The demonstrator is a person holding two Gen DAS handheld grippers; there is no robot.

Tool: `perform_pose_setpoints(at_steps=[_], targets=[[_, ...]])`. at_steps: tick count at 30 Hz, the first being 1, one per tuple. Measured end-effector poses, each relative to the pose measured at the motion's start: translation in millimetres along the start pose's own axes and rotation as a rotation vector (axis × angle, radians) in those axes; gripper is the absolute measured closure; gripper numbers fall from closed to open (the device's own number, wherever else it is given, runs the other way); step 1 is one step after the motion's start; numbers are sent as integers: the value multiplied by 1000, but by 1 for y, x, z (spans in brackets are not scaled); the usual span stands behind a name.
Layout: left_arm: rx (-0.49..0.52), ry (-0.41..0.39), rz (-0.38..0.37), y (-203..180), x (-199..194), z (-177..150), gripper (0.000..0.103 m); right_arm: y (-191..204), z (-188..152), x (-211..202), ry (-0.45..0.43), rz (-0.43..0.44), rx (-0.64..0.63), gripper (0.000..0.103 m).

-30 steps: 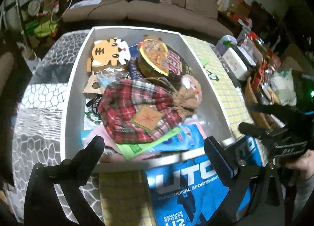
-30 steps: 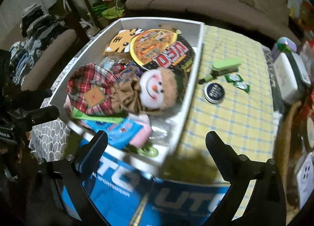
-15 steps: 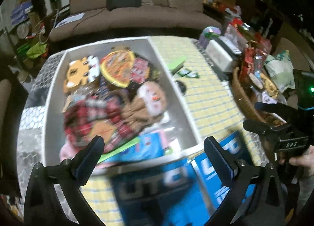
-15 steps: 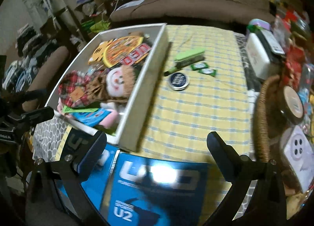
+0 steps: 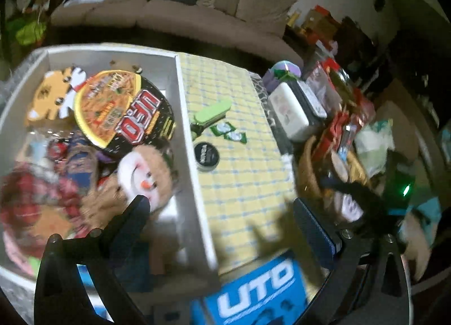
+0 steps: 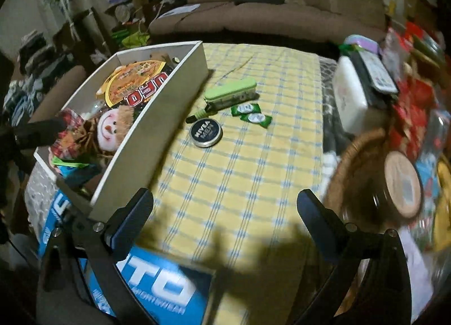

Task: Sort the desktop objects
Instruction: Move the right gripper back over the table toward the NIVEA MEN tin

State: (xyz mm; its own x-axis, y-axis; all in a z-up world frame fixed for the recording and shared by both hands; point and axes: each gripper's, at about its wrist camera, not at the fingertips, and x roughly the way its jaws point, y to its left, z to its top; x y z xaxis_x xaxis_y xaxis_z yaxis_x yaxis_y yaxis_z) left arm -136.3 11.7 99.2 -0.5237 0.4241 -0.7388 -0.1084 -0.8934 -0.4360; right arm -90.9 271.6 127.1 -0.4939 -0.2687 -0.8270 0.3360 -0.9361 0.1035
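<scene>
A white box [image 6: 157, 116] [image 5: 194, 161] holds a UFO noodle bowl [image 6: 135, 85] [image 5: 124, 110], a snowman doll [image 6: 110, 130] [image 5: 141, 172] and a tiger plush [image 5: 53, 93]. On the yellow checked cloth [image 6: 253, 172] beside it lie a dark Nivea tin [image 6: 206, 134] [image 5: 205, 155], a green case [image 6: 229, 90] [image 5: 214, 110] and two green sachets [image 6: 251, 113] [image 5: 228, 131]. My left gripper [image 5: 220, 206] is open and empty above the box's right wall. My right gripper [image 6: 225, 201] is open and empty over the cloth, short of the tin.
A blue UTO box [image 6: 157, 291] [image 5: 253, 291] lies at the table's near edge. A wicker basket [image 6: 355, 172] with a round lid and snack packets crowds the right side. A white case [image 6: 349, 96] sits behind it. A brown sofa stands beyond the table.
Both grippers have swung right, away from the box's middle, toward the cloth with the tin and green case. Both stay open and empty.
</scene>
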Motion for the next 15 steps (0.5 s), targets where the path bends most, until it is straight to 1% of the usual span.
perform_pose_setpoints(at_steps=[4,6,10,15], targets=[[-68,7,-54,10,18,18,0,5,20,34,-4,37,-85,2],[-80,10,-70,15,23,22,0,8,31,57,-3,69,-127,4],[-117,9,-104,29,32,24,0,12,44,101,27,102,-184,5],[-162,12,-139,44,42,28,0,20,51,146,54,130,-249,7]])
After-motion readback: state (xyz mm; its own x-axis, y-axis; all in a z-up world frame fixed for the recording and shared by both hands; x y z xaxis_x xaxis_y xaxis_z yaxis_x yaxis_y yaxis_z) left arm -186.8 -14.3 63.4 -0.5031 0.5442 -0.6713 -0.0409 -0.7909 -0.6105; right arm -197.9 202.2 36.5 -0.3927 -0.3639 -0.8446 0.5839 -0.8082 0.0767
